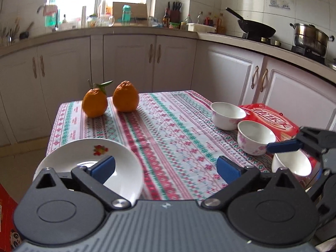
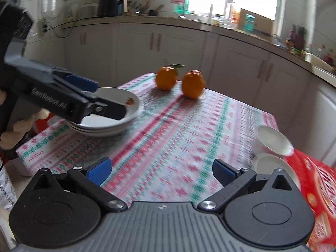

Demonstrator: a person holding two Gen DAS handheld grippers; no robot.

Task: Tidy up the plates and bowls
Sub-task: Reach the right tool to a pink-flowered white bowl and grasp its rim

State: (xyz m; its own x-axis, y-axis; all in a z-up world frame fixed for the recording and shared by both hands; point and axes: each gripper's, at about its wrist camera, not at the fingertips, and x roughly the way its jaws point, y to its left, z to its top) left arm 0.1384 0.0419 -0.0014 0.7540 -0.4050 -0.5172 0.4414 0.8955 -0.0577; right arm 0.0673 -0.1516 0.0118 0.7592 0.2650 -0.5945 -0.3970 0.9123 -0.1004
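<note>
Three bowls [image 1: 255, 136] sit loose at the right edge of the table [image 1: 168, 130], two beside and one on a red packet [image 1: 271, 117], while the plates [image 2: 109, 115] stand stacked at the left corner, near two oranges [image 1: 111, 100]. My left gripper [image 1: 166, 166] hangs wide open and empty just by the stack; my right gripper [image 2: 161, 171] is as wide and also empty. I judge the plates done and the bowls next: the right must swing onto a rim and nest it. The nearest bowl is half hidden by my rig; blur smears the right view.
</note>
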